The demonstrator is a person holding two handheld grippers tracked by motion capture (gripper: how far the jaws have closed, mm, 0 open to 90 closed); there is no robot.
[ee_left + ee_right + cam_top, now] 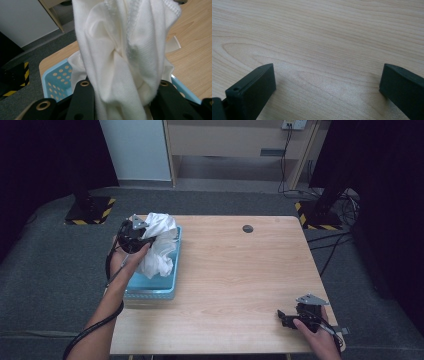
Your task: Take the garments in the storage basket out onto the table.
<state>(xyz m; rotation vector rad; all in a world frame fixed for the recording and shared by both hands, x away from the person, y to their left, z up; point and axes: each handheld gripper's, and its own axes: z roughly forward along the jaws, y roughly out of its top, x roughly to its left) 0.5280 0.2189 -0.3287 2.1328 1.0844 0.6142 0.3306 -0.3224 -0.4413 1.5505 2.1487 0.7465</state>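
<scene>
Two grippers: left gripper, upper left, clamps one white cloth above one blue basket; right gripper, lower right, jaws apart over one wooden table.

High view above the near edge facing forward-down, left gripper view close on white cloth, right gripper view skimming the wooden table, table common to all
</scene>
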